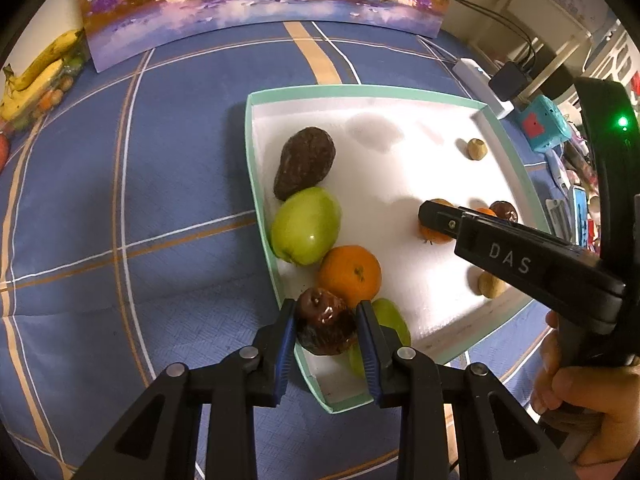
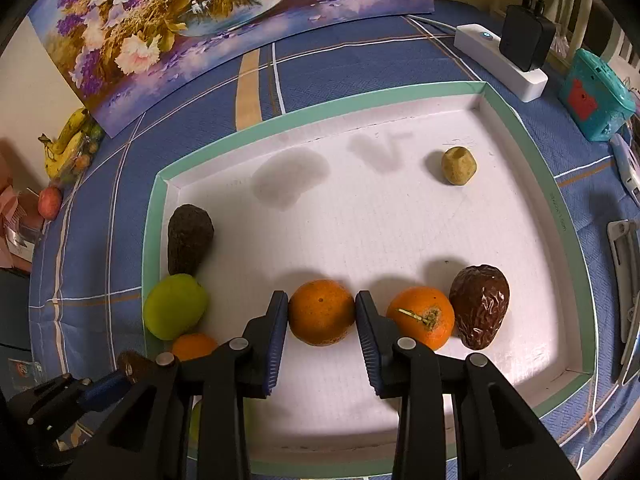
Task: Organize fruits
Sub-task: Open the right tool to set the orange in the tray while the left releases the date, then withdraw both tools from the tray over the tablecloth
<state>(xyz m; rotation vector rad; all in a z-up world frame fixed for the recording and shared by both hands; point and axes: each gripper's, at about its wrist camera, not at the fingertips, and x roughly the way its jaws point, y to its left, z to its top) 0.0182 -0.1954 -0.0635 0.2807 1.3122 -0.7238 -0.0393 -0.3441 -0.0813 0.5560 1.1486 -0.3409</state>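
A white tray with a green rim (image 1: 256, 168) (image 2: 154, 216) lies on the blue cloth. My left gripper (image 1: 326, 320) is shut on a dark brown date (image 1: 326, 326) over the tray's near left corner, beside an orange (image 1: 349, 275), a green apple (image 1: 306, 226), a second green fruit (image 1: 394, 320) and a dark avocado (image 1: 305, 162). My right gripper (image 2: 321, 308) is shut on an orange (image 2: 321, 312) on the tray floor. A second orange (image 2: 421, 317) and a date (image 2: 479, 306) lie just right of it. A walnut (image 2: 458, 165) sits at the far right.
A flower painting (image 2: 192, 28) leans at the back. Bananas (image 1: 36, 76) and other fruit lie at the far left. A white power strip with black plugs (image 2: 504, 60) and a teal box (image 2: 596, 96) stand at the right. Another walnut (image 1: 491, 285) lies near the tray's right wall.
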